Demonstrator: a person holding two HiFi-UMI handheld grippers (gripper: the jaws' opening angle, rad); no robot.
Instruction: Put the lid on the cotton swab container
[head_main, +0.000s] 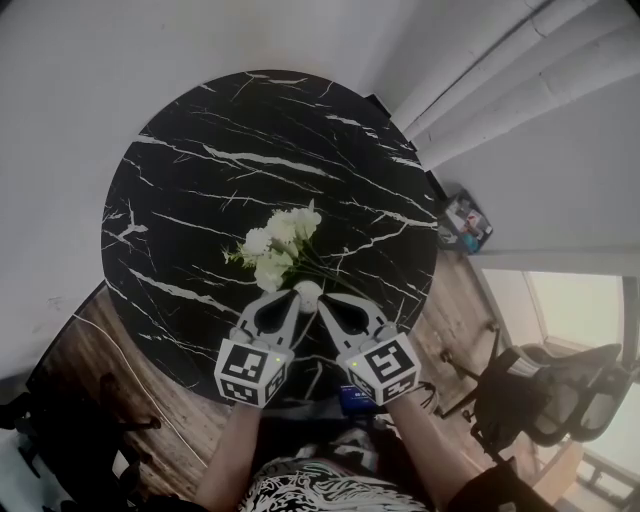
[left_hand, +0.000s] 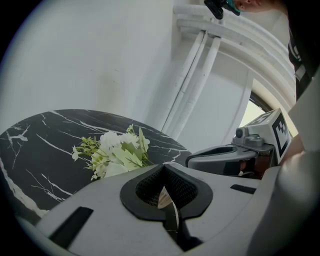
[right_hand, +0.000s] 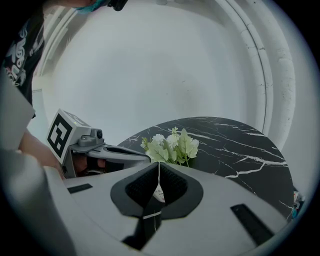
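A small round white thing (head_main: 308, 291), which looks like the cotton swab container or its lid, sits near the front of the round black marble table (head_main: 200, 170). I cannot tell which of the two it is. My left gripper (head_main: 296, 294) and right gripper (head_main: 322, 301) point at it from either side, their tips close beside it. In the left gripper view the left gripper (left_hand: 163, 167) has its jaws pressed together, with a pale sliver showing in the slit. The right gripper (right_hand: 159, 164) is likewise shut, with a white sliver in its slit.
A bunch of white artificial flowers (head_main: 278, 245) with green leaves lies mid-table, just beyond the grippers. White walls and pipes stand behind. An office chair (head_main: 540, 395) is at the right, and a small colourful item (head_main: 465, 222) lies on the wooden floor.
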